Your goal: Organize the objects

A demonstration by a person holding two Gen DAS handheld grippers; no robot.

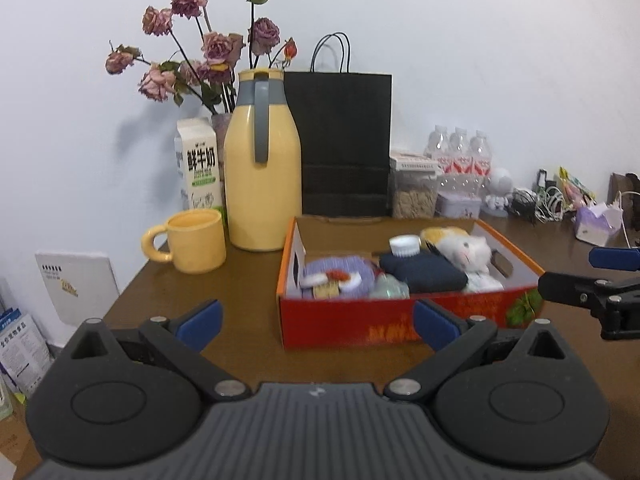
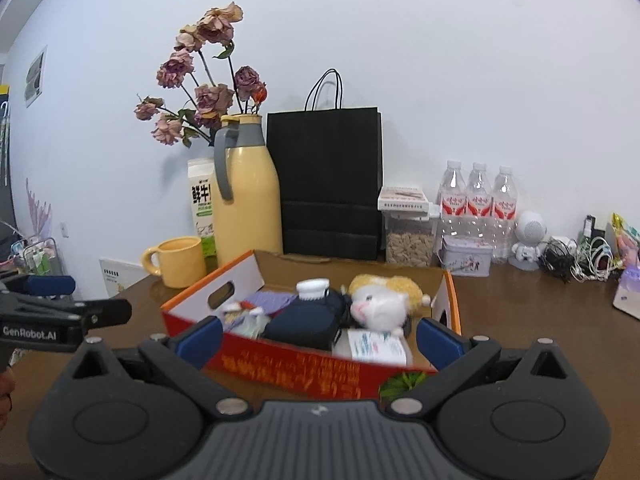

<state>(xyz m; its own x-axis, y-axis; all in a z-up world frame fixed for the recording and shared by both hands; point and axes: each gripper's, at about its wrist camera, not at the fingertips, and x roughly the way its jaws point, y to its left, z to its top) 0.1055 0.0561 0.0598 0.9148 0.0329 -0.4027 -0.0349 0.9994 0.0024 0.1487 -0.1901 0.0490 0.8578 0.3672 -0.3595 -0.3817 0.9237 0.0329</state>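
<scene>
A red and orange cardboard box (image 1: 352, 322) (image 2: 288, 368) sits on the brown table, filled with several items. Inside lie a purple knitted piece (image 1: 338, 276), a dark navy pouch (image 1: 424, 274) (image 2: 308, 320), a white bottle cap (image 1: 405, 246) (image 2: 313, 288), and a white and orange plush cat (image 1: 466, 250) (image 2: 378, 302). My left gripper (image 1: 318, 324) is open in front of the box with nothing between its fingers. My right gripper (image 2: 318, 338) is open too, just short of the box's near wall, and empty. Each gripper shows at the edge of the other's view.
Behind the box stand a yellow thermos jug (image 1: 262, 168), a yellow mug (image 1: 192, 240), a milk carton (image 1: 198, 164), dried roses (image 1: 200, 40) and a black paper bag (image 1: 340, 140). Water bottles (image 2: 476, 200), a seed jar (image 2: 410, 240), a tin (image 2: 466, 256) and cables (image 2: 576, 260) line the back right.
</scene>
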